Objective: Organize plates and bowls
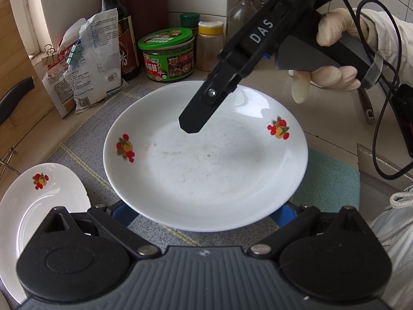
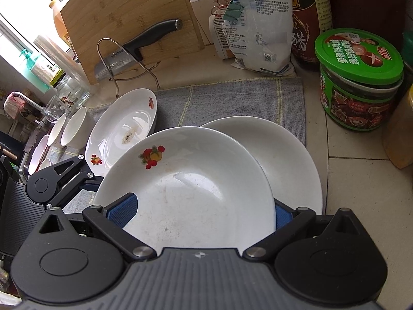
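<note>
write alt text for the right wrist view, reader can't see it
A fruit-patterned white plate sits tilted between the right gripper's blue fingers, overlapping a second plate on a grey mat. A third plate, bowls and the left gripper lie left.

a white ceramic plate with fruit decals (image 1: 206, 160) lies on a grey woven mat (image 1: 85, 142), the right gripper (image 1: 191, 125) poised above it, a second white plate (image 1: 38, 201) alongside.

White plate (image 1: 206, 160) ahead of the left claw: red-and-orange fruit motifs on its rim; grey-blue woven mat (image 1: 85, 142) with pale yellow lines beneath. Beyond it, green-lidded jar (image 1: 166, 54) with red label. Claw pads (image 2: 122, 210) blue, bodies black.
</note>
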A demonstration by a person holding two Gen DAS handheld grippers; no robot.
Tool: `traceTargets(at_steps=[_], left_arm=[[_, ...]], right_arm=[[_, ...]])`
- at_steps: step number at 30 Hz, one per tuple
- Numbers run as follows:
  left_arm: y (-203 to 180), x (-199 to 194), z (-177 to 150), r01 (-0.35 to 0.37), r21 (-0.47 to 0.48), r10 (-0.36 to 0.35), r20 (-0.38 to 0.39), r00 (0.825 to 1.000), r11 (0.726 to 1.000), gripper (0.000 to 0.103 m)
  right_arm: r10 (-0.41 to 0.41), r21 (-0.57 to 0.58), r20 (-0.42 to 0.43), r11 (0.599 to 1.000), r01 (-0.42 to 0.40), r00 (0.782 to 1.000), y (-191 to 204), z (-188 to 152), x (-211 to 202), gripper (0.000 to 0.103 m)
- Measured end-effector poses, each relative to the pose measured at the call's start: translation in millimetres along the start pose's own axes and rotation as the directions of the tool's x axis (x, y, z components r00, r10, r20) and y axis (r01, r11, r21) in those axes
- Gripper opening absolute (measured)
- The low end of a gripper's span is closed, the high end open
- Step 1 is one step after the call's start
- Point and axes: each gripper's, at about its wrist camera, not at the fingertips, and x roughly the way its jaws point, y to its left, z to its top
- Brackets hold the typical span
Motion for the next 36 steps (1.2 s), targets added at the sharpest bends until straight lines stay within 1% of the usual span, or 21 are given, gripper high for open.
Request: traceTargets(at_steps=[12, 28, 36], left_arm=[[5.9, 7.7, 3.4, 0.012, 0.004, -0.012, -0.021, 1.0, 1.0, 0.102], [12.2, 14.0, 5.3, 0.036, 0.019, -0.036, -0.041, 0.999, 0.999, 0.102], [13.7, 15.9, 5.7, 0.029, 0.029, -0.028, -0.044, 0.999, 0.999, 0.1]], right_arm=[[-0.001, 0.011, -0.011, 1.0, 0.002, 1.0, -10.1, 2.5, 6.8, 0.103], [-0.006, 0.024, -0.016, 1.0, 0.006, 1.0, -13.8, 2.3, 7.8, 0.103], [-0.016, 0.027, -0.008, 1.0, 0.016, 1.0, -14.2, 3.4, 6.3, 0.103]])
